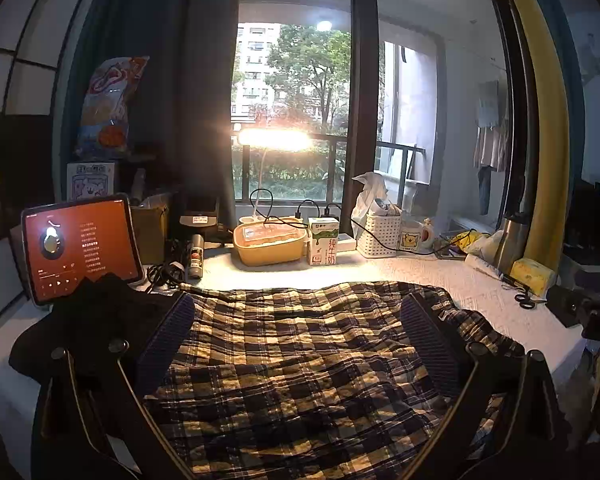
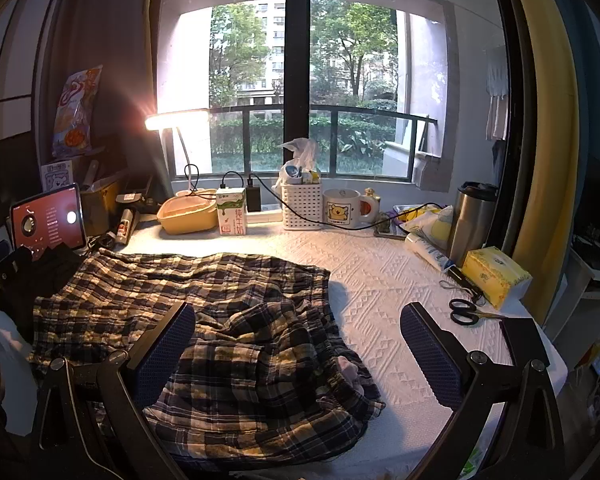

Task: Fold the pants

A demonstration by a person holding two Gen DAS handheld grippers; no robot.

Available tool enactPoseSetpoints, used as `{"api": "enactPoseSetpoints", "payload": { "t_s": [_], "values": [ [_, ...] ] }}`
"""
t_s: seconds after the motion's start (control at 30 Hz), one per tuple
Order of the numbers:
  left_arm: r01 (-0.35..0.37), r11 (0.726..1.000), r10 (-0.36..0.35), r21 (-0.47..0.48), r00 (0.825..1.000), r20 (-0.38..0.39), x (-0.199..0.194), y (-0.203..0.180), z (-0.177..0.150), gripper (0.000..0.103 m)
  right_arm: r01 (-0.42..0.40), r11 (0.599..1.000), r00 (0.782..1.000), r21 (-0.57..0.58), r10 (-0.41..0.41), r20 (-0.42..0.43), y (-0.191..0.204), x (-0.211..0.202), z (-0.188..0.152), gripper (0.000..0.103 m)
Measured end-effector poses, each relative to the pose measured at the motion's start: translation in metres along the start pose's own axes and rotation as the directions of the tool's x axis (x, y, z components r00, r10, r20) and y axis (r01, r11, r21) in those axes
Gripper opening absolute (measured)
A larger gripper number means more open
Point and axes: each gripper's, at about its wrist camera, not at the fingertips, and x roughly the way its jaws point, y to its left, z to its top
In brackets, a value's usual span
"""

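Plaid pants (image 1: 300, 360) in navy, cream and yellow lie spread and rumpled on the white textured tabletop (image 2: 380, 280). In the left wrist view they fill the foreground under my open left gripper (image 1: 298, 312), whose blue-padded fingers (image 1: 168, 336) hover just over the cloth. In the right wrist view the pants (image 2: 228, 320) lie left of centre, with the bunched waistband end near the front. My right gripper (image 2: 298, 320) is open and empty above their right edge; its left finger is over the cloth, its right finger (image 2: 428, 352) over bare table.
A dark garment (image 1: 84, 320) lies at the pants' left, before a lit tablet (image 1: 80, 248). At the back stand a lamp (image 1: 274, 140), yellow lunch box (image 1: 270, 242), milk carton (image 1: 322, 240), white basket (image 2: 302, 204) and mug (image 2: 346, 208). At right: steel tumbler (image 2: 470, 220), tissue pack (image 2: 494, 276), scissors (image 2: 466, 312).
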Motion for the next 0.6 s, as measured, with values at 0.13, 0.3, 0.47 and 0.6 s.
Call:
{"api": "enactPoseSetpoints", "payload": {
  "t_s": [0.13,0.3,0.47,0.6],
  "values": [
    [-0.001,1.0,0.001,-0.002,1.0,-0.005,0.001,0.0,-0.001,0.102,-0.003,1.0,1.0,-0.004,0.003,-0.005,0.003,0.001,0.0,0.103],
    [0.018,1.0,-0.017,0.008,1.0,-0.018,0.011,-0.002,-0.001,0.102,-0.009,1.0,1.0,-0.009,0.009,-0.016,0.005,0.007,-0.002,0.103],
    [-0.015,0.997,0.024,0.078,0.993,-0.116,0.058,0.012,0.006,0.102,-0.018,0.999,0.999,-0.051,0.016,-0.033,-0.001,0.029,0.001,0.103],
    [-0.075,0.988,0.105,0.132,0.967,-0.233,0.111,0.045,0.003,0.102,-0.053,0.998,0.993,-0.012,0.052,-0.109,-0.024,0.071,0.005,0.103]
  ]
}}
